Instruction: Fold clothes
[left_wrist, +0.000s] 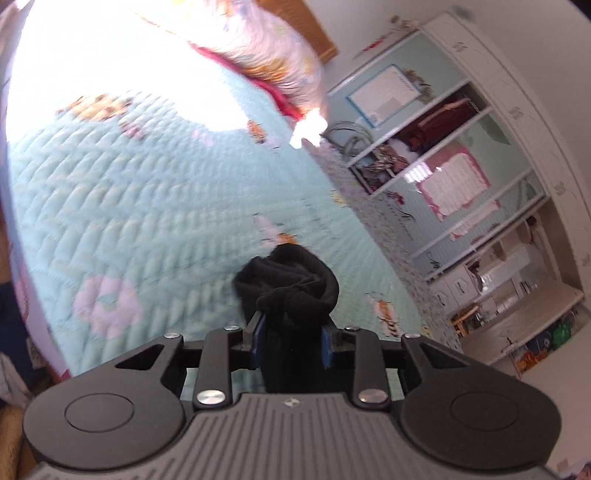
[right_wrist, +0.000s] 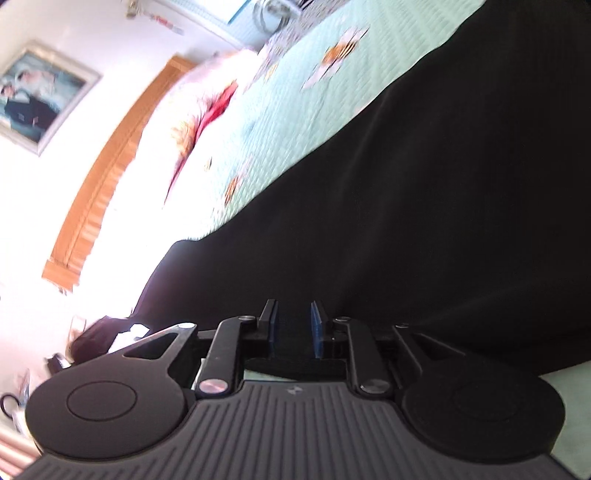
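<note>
The left gripper has its blue-padded fingers clamped on a bunched wad of black garment, lifted above the quilted bed. The right gripper pinches a fold of the same matte black cloth, which spreads smooth and wide across the bed towards its far edge.

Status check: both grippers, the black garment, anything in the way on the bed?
Left gripper clamped on bunched black garment. Right gripper: same cloth between pads, grip unclear. Quilt ahead, nothing blocking.
</note>
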